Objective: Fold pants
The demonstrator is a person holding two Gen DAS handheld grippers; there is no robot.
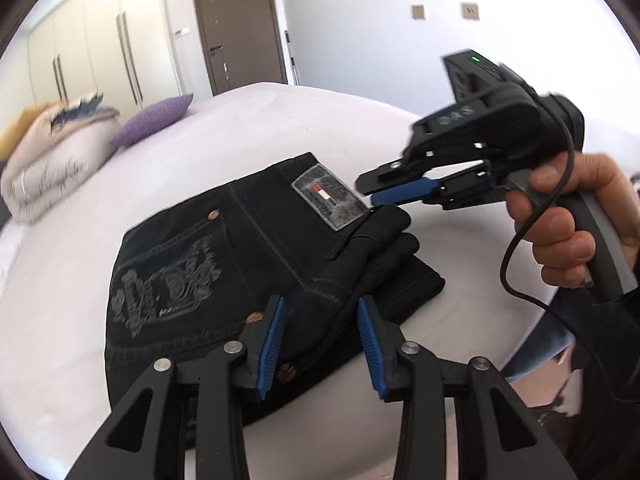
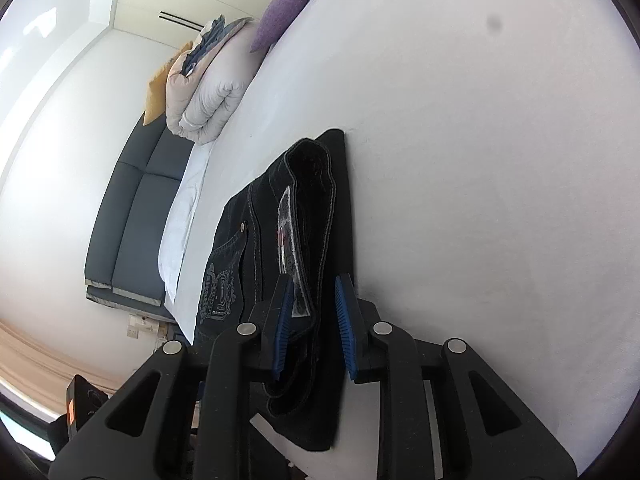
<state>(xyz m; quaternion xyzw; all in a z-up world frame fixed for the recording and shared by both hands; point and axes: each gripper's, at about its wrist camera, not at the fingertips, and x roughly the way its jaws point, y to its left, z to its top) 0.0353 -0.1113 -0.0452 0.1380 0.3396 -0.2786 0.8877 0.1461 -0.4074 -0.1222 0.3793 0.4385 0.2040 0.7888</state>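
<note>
Black jeans (image 1: pixel 224 264) lie folded in a compact stack on the white bed, back pocket embroidery and a grey waist patch (image 1: pixel 328 198) facing up. My left gripper (image 1: pixel 322 304) is open, its blue pads just above the near edge of the stack, nothing between them. My right gripper (image 1: pixel 366 194) reaches in from the right at the waistband corner. In the right wrist view my right gripper (image 2: pixel 314 284) is open with the rolled waistband edge of the jeans (image 2: pixel 312 208) lying between its pads (image 2: pixel 343 320), not pinched.
The white bed (image 1: pixel 80 248) spreads all round the jeans. A folded duvet (image 1: pixel 52 164) and a purple pillow (image 1: pixel 154 122) lie at the far left. Wardrobes and a brown door (image 1: pixel 236 24) stand behind. A dark headboard (image 2: pixel 132 216) shows in the right wrist view.
</note>
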